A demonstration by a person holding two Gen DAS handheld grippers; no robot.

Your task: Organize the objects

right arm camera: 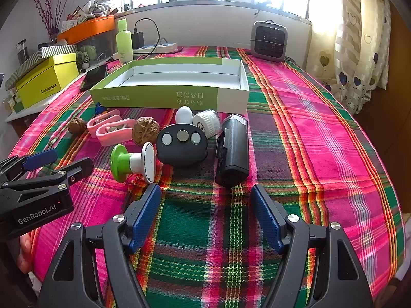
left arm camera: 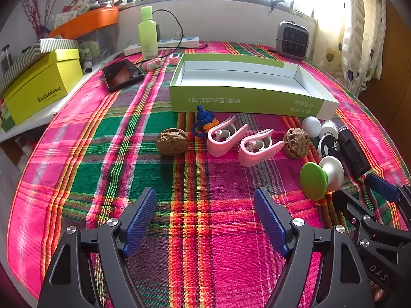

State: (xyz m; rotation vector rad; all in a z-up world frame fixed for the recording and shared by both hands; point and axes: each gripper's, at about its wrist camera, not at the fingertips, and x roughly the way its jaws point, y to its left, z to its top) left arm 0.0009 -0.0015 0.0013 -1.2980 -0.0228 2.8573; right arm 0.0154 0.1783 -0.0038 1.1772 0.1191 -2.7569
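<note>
both the left gripper (left arm camera: 205, 220) and right gripper (right arm camera: 205, 218) are held with jaws released, nothing between them. small objects lie on the counter (right arm camera: 308, 128) before the empty green box (right arm camera: 154, 97). the walnut (right arm camera: 145, 131) is judged light, hard, rough; its sides should be pinched.

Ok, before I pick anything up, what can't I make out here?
- Blue and orange knitted charm: left wrist view, partly behind a pink clip; right wrist view shows only a sliver.
- Green box: near wall hides part of its floor in both views.
- Window sill: both views, washed out by glare.
</note>
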